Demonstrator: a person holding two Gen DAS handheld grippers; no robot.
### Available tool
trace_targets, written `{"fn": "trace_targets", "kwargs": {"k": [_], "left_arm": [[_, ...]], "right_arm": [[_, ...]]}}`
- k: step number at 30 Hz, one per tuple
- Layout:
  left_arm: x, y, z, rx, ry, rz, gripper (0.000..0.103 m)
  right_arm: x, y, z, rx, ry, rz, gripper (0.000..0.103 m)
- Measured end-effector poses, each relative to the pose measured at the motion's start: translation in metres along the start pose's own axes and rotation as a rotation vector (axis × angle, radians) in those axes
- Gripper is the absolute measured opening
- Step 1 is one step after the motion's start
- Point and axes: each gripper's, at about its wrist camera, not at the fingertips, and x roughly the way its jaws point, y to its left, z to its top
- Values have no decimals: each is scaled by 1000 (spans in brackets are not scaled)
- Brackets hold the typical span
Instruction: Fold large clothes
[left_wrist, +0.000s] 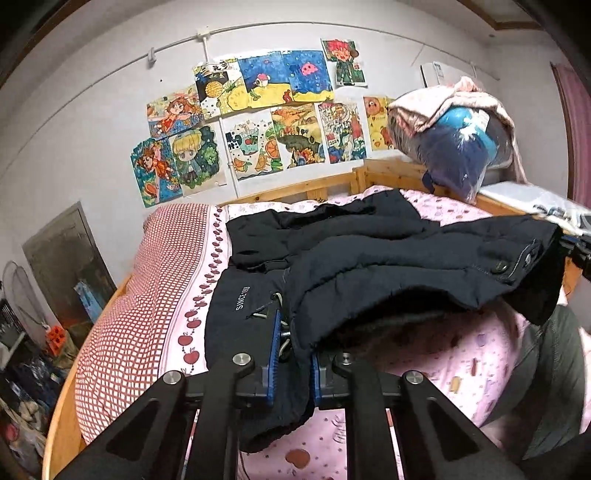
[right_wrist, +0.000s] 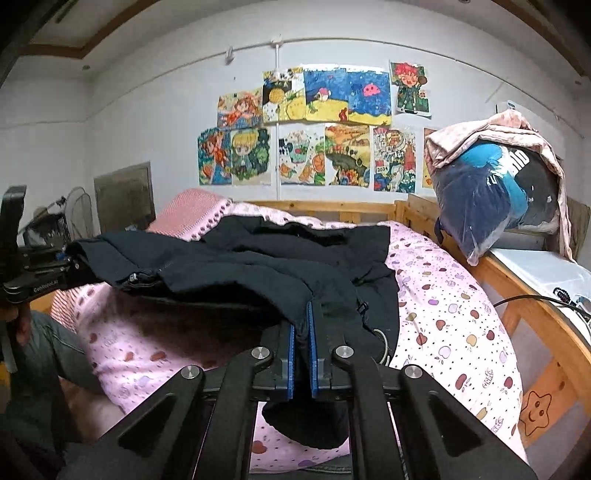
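Bulky black padded jacket (left_wrist: 388, 258) on pink apple-print bed (right_wrist: 454, 295): soft, thick, probably heavyish, sags between holds. Left gripper (left_wrist: 293, 354) and right gripper (right_wrist: 302, 350) jaws clamped on its near hem; grip seams, deep.

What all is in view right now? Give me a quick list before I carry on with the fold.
Jacket: one, black, on the bed, near edge lifted by both claws.
Bedcover: one, pink with apple print, under the jacket.
Blanket: one, red-and-white check, bed's left side.
Bed frame: one, light wood.
Drawings: about a dozen, multicoloured, on the wall.
Bagged bundle: one, blue and dark, on the frame's right corner.
Left claw: black with blue pads, shut on jacket.
Right claw: same, shut on jacket.
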Motion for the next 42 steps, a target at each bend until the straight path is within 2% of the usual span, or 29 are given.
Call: {"fn": "trace_targets", "kwargs": {"k": [6,11,15,22,30,36,42], "left_arm": [[-29,4,11,-5,-34,-30,13],[-23,8,17,-37,-5,-61,13],[-17,10,24,-20,-1,-64,13],[-5,13,48,-25,-21,-62,13],[30,27,97,-30,-54,-52,13],[75,35,131,-26,-60,-36,13],[125,41,157,-31,-38,-25,13]], "right_arm": [[-21,-2,13,-24,-74,-8,6],[-16,-3,15,-9,-82,-2,6],[-10,-1,21,-22,-88,-2,6],[16,-10,48,-4,-93,32,6],[54,-12,97,-69,-124,19,6],[94,-13,129,-108,-136,-3,6],[146,-26,154,-75,-111,-15,6]]}}
